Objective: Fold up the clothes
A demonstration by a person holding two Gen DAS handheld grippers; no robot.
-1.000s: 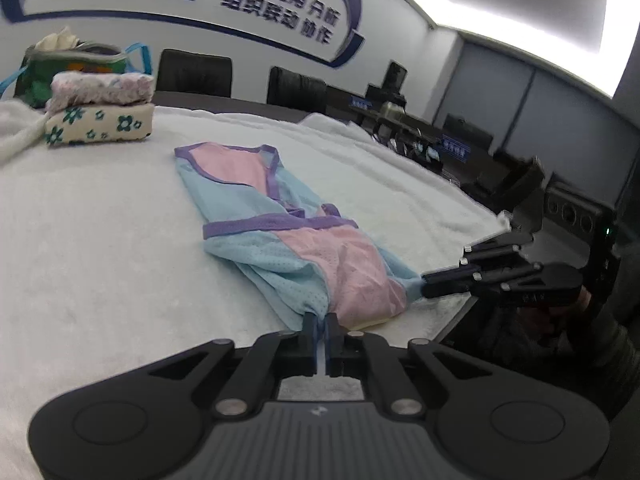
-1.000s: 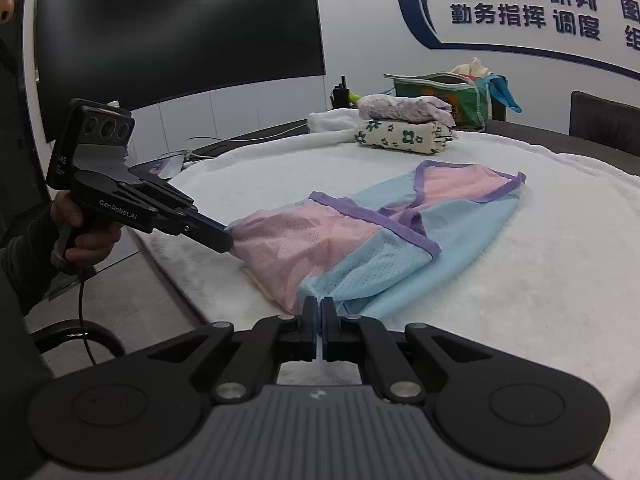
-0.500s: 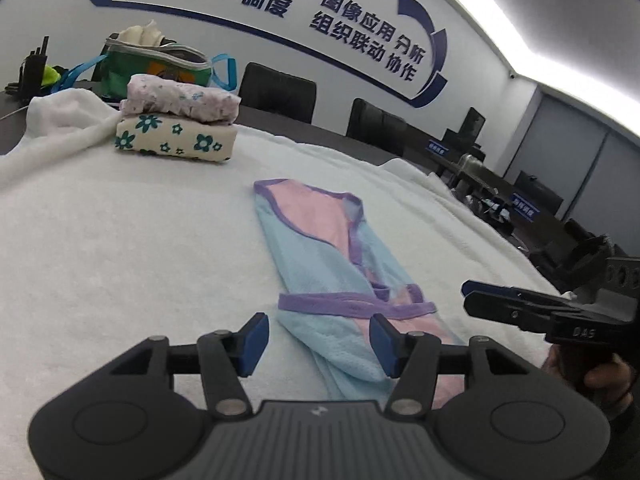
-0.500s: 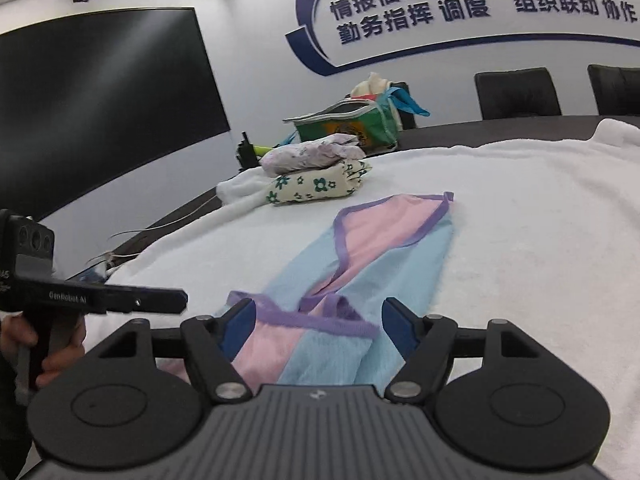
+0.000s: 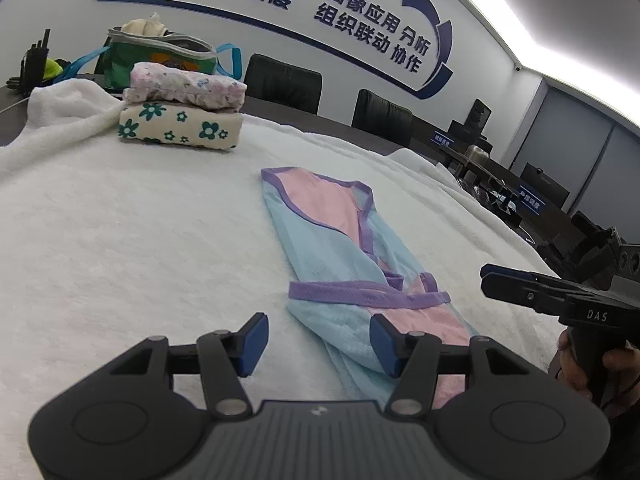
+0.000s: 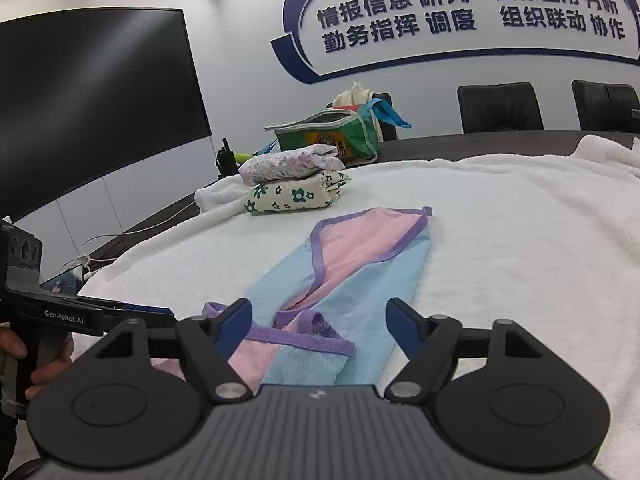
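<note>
A light blue and pink garment with purple trim [image 5: 352,264] lies folded in a long strip on the white fleece blanket [image 5: 120,248]; it also shows in the right wrist view [image 6: 352,276]. My left gripper [image 5: 318,340] is open and empty, hovering above the garment's near end. My right gripper [image 6: 320,332] is open and empty above the same near end from the other side. The right gripper also shows at the right of the left wrist view [image 5: 552,292], and the left gripper at the left of the right wrist view [image 6: 112,312].
Two folded garments, a floral pink one [image 5: 184,86] on a cream flowered one [image 5: 180,130], are stacked at the far side. A green bag [image 5: 160,56] stands behind them. Black chairs [image 5: 282,82] line the dark table. The blanket's edge drops off near me.
Both grippers were shut on the garment's near end a second ago. They have let go, opened wide and lifted up and back; the garment lies flat on the blanket.
</note>
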